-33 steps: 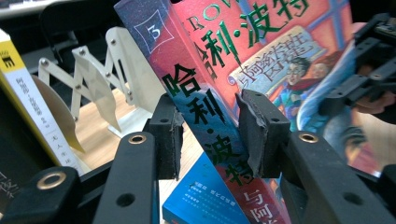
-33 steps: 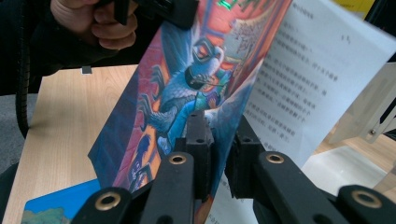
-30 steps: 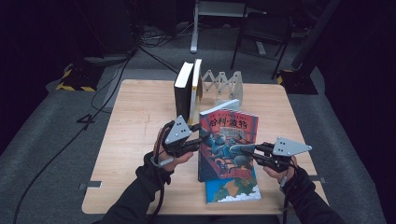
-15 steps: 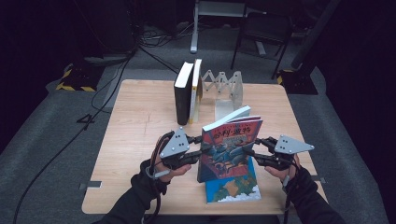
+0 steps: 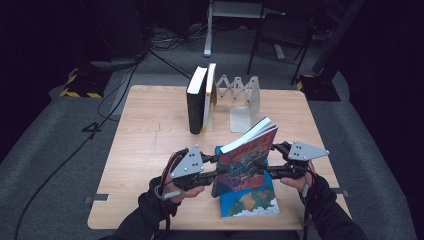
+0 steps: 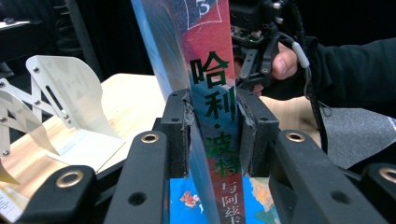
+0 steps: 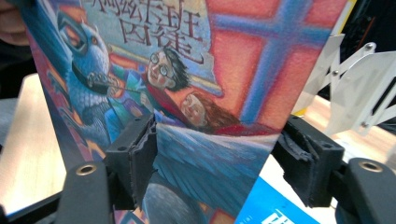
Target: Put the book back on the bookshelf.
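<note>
A colourful paperback (image 5: 246, 159) hangs tilted above the table's front, its top leaning back and to the right. My left gripper (image 5: 218, 171) is shut on its spine; in the left gripper view both pads (image 6: 184, 133) press the spine (image 6: 212, 70). My right gripper (image 5: 266, 168) sits at the book's right edge. Its jaws have just been opening and now stand wide in the right gripper view (image 7: 222, 158). The cover (image 7: 187, 70) lies between them, with neither pad pressing it.
A blue-covered book (image 5: 248, 201) lies flat on the wooden table (image 5: 150, 130) under the held one. Two books (image 5: 200, 100) stand upright at the back beside a white metal expanding rack (image 5: 242, 97). A chair and cables are beyond the table.
The held book has swung from upright and facing me to a tilt toward the back right. The right jaws have spread off it. My left hand has shifted slightly right.
</note>
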{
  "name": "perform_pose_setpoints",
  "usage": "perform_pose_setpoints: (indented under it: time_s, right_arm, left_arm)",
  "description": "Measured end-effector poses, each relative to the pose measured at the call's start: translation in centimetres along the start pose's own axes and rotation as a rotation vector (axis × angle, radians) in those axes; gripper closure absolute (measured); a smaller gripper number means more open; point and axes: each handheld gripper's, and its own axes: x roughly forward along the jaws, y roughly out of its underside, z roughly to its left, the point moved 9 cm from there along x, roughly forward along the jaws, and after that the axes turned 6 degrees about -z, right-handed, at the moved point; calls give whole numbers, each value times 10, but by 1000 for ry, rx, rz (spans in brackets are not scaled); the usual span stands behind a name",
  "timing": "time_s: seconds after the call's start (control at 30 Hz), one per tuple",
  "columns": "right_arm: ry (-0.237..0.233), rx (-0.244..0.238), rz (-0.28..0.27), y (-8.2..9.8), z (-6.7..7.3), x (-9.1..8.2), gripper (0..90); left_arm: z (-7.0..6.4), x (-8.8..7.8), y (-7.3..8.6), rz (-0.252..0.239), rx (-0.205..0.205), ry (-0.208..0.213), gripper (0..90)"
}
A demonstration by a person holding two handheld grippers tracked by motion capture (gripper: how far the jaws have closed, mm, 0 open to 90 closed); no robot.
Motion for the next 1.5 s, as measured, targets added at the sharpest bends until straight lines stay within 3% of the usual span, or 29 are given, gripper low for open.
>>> perform_pose_setpoints:
  time_s: [0.17, 0.23, 0.3, 0.37, 0.47, 0.53, 0.6, 0.67, 0.7, 0.73, 0.83, 0.93, 1.03, 1.17, 1.33, 1.5]
  right_arm:
    - [-15, 15, -3, -1, 0, 0, 337]
    - [-10, 15, -1, -1, -1, -1, 303]
    - [4, 32, 36, 5, -6, -1, 242]
    - [-35, 53, 55, 9, -5, 0, 223]
    - [-56, 41, 64, 9, -1, 3, 264]
    - [-76, 25, 66, 8, 4, 5, 325]
    - [-67, 17, 67, 7, 6, 7, 325]
    - [-58, 8, 69, 7, 6, 7, 349]
    - [-58, 8, 69, 7, 6, 7, 349]
    - [-56, 10, 66, 7, 6, 6, 371]
    - [-53, 0, 59, 6, 7, 3, 381]
    - [-39, -8, 56, 6, 8, 1, 404]
    - [-34, -6, 52, 6, 8, 1, 405]
    - [-26, -7, 52, 7, 8, 0, 411]
    - [-16, -17, 51, 7, 8, -1, 420]
    - [-5, -21, 58, 7, 8, -1, 431]
  left_arm:
    - [-4, -3, 2, -1, 0, 16, 672]
    - [-5, -4, 2, -2, 2, 25, 679]
    - [-11, -7, 2, -4, 14, 60, 686]
    - [-15, -7, 2, -1, 29, 71, 693]
    - [-14, -6, 2, 1, 28, 58, 691]
    - [-11, -7, 3, -10, 2, 54, 688]
    - [-10, -7, 5, -6, -5, 58, 682]
    - [-11, 0, 18, 72, 27, 39, 655]
    - [-11, 0, 18, 72, 27, 39, 642]
    - [-12, 6, 26, 102, 32, 33, 642]
    - [-12, 14, 35, 115, 3, 35, 624]
    - [-11, 24, 46, 141, 12, -3, 619]
    - [-11, 30, 54, 155, 6, -13, 617]
    - [-11, 38, 58, 130, -23, -28, 599]
    - [-5, 41, 51, 80, -48, -56, 550]
    - [-2, 38, 32, 17, -45, -77, 632]
